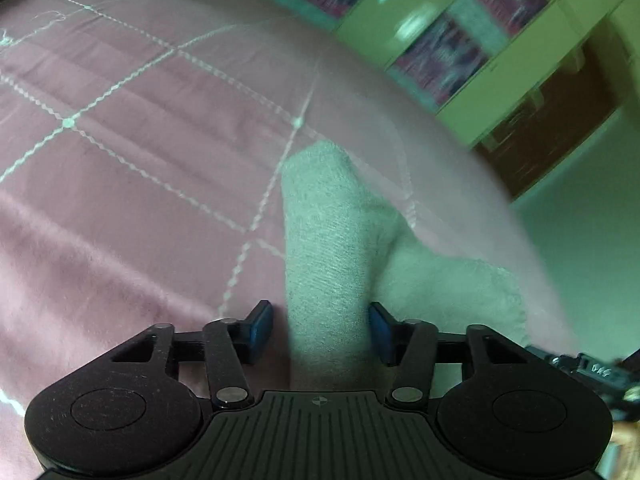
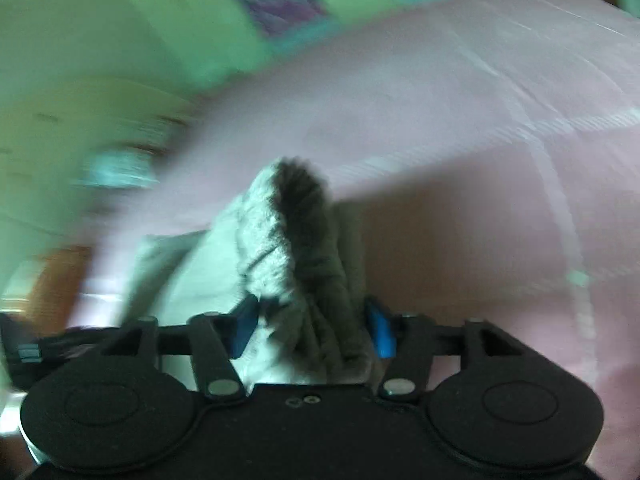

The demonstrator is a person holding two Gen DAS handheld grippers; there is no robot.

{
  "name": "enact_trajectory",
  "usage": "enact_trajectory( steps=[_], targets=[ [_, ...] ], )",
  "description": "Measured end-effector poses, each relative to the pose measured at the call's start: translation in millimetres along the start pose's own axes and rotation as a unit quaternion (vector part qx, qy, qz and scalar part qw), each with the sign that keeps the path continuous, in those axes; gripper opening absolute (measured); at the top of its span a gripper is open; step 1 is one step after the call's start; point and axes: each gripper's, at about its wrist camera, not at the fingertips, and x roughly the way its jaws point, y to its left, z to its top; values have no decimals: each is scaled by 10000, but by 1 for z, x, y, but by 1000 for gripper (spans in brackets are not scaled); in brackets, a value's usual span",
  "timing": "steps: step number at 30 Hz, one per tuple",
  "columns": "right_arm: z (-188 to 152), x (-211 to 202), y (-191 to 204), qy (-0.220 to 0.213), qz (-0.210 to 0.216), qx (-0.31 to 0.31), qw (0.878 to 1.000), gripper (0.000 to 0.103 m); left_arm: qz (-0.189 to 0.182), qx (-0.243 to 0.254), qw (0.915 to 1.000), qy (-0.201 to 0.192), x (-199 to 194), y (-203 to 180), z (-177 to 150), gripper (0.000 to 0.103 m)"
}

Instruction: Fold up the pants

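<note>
Left gripper (image 1: 321, 332): jaws at a middling width. The pad at 3 o'clock touches the cloth, and the pad at 9 o'clock stands just clear of it, so the cloth looks loosely straddled, not pinched.
Right gripper (image 2: 312, 328): jaws set fairly wide. A thick bunch of cloth fills the whole gap and meets both blue pads, so it looks gripped, though blur softens the edges.
Pants (image 1: 324, 240): pale grey fleece lying on the pink quilted bedspread (image 1: 120, 160), close to the bed's edge.
Long axis, left view: a narrow band of cloth runs from between the jaws straight toward 12 o'clock and ends in a rounded fold. A looser mass of cloth spreads toward 4 o'clock.
Long axis, right view: the pants (image 2: 296, 240) rise from the jaws toward 12 o'clock as a crumpled ridge with a dark hollow at its top. A flat panel trails toward 9 o'clock over the bedspread (image 2: 480, 160).
Nearer hand: neither, as each gripper already has cloth between its fingers.
Judgement: the next fold likely depends on both ends travelling together, and the left side would need a firmer hold first.
</note>
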Motion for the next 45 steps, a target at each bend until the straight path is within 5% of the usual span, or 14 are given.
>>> enact_trajectory(
  steps=[5, 10, 12, 14, 17, 19, 22, 27, 29, 32, 34, 37, 42, 45],
  targets=[
    [-15, -54, -10, -1195, 678, 4, 9905, 48, -144, 467, 9962, -719, -44, -22, 5, 54],
    [-11, -42, 52, -934, 1273, -649, 9853, 45, -672, 756, 9935, -522, -31, -76, 1, 54],
    [-17, -24, 68, -711, 1209, -729, 9874, 45, -629, 844, 9944, -62, -10, -86, -9, 58],
    [-23, 8, 69, -112, 587, -821, 9948, 42, -69, 1174, 9925, 321, 12, -88, -31, 58],
    [-31, -1, 75, -155, 522, -980, 9937, 41, 56, 1678, 9858, -23, -11, -101, -44, 58],
    [-34, -28, 83, -561, 767, -1255, 9875, 48, 54, 1944, 9791, -594, -32, -108, -44, 64],
    [-42, -42, 93, -860, 790, -1671, 9790, 59, 81, 2082, 9750, -776, -22, -110, -18, 73],
    [-36, -20, 68, -739, 524, -1239, 9881, 49, 399, 1443, 9883, -284, 33, -75, 18, 69],
    [-34, -4, 48, -454, 197, -934, 9944, 26, 320, 1287, 9907, -311, 29, -70, 24, 61],
    [-30, -21, 41, -821, 632, -779, 9916, 36, 316, 1506, 9853, -738, 9, -74, 24, 61],
    [-29, -23, 42, -1014, 859, -759, 9882, 37, 566, 1700, 9828, -444, 19, -75, 20, 62],
    [-31, 3, 36, -541, 547, -624, 9951, 37, 739, 1909, 9777, -463, 8, -77, 4, 63],
    [-35, -36, 43, -987, 789, -675, 9897, 54, 737, 1750, 9793, -695, -43, -77, -21, 67],
    [-45, -46, 54, -1054, 867, -949, 9861, 54, 747, 1820, 9782, -670, -51, -75, -38, 68]
  ],
)
